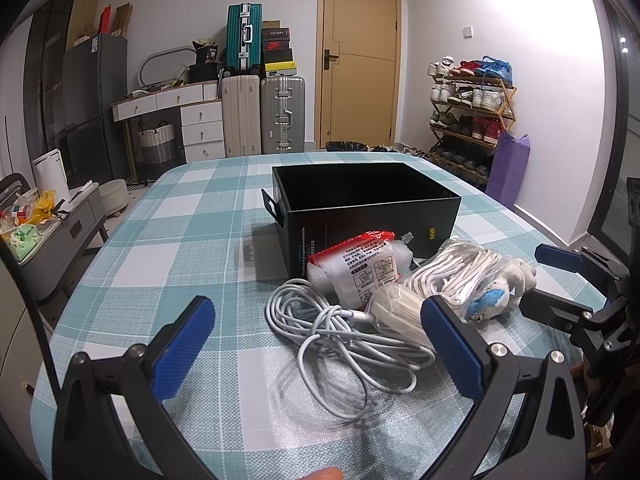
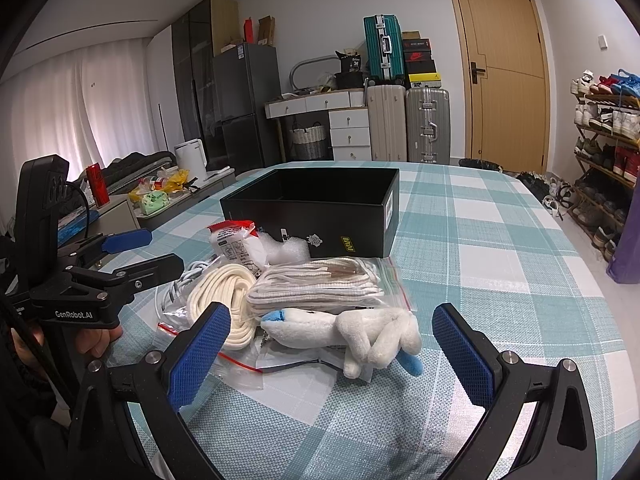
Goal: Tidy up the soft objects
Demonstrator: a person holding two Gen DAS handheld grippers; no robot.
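An open black box (image 1: 360,204) (image 2: 320,208) stands on the checked table. In front of it lie a red-and-white plastic packet (image 1: 356,268) (image 2: 236,244), a tangled white cable (image 1: 340,340), a cream rope coil (image 1: 400,308) (image 2: 224,300), a bagged white cord bundle (image 1: 460,272) (image 2: 320,284), and a white plush toy with blue tips (image 1: 504,284) (image 2: 352,336). My left gripper (image 1: 320,348) is open above the cable, empty. My right gripper (image 2: 332,352) is open around the plush toy's near side, empty; it also shows in the left wrist view (image 1: 556,280).
The table (image 1: 180,240) (image 2: 500,260) has a teal checked cloth. Suitcases (image 1: 264,116), a drawer unit, a door and a shoe rack (image 1: 468,120) stand behind. A low side table with clutter (image 1: 48,220) stands at the left.
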